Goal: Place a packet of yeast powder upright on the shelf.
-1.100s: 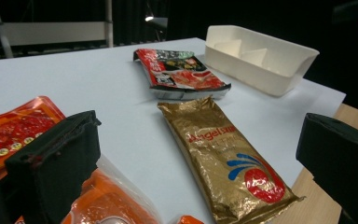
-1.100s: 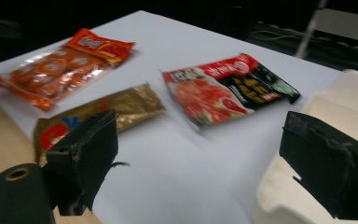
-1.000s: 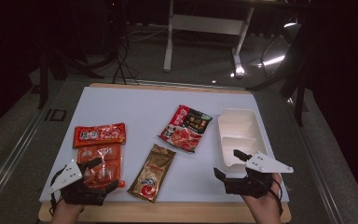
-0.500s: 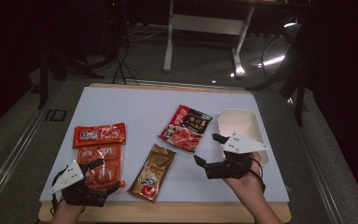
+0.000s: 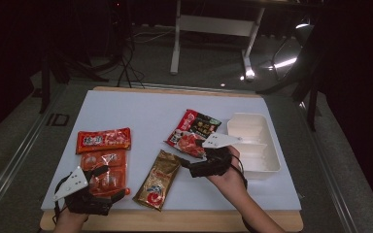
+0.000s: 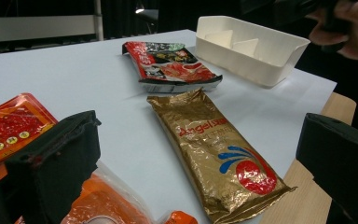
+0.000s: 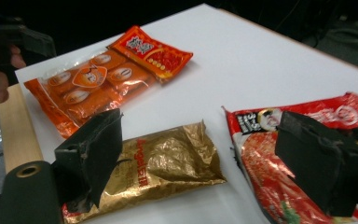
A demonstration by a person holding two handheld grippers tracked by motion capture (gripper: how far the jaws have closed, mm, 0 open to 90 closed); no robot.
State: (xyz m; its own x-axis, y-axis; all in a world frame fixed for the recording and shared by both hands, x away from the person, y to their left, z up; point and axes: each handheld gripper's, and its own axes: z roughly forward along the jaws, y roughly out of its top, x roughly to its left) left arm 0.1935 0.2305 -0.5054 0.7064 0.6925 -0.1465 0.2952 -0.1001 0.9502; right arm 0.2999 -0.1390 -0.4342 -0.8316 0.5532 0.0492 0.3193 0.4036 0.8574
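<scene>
Right gripper (image 5: 190, 164): jaws wide, just narrowing, empty.
Gold packet (image 5: 157, 179): at its 7 o'clock, long axis 1-to-7.
Left gripper (image 5: 110, 187): open, empty, farther.

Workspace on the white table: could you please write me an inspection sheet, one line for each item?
Surface: flat white table top on a wooden board; no spills seen.
Job's things: shiny gold foil packet lies flat near the front edge; red and black printed foil packet lies behind it, beside the white plastic divided tray, which holds nothing.
Clutter: flat red snack packet and clear orange multi-pack bag at the left.
Grippers: right claw open, between the gold and red-black packets, its jaws just closing a little, pressing on nothing; left claw open, over the orange bag.
Cables: dark cable around the right hand.
Surroundings: dark floor, white metal stand behind.
</scene>
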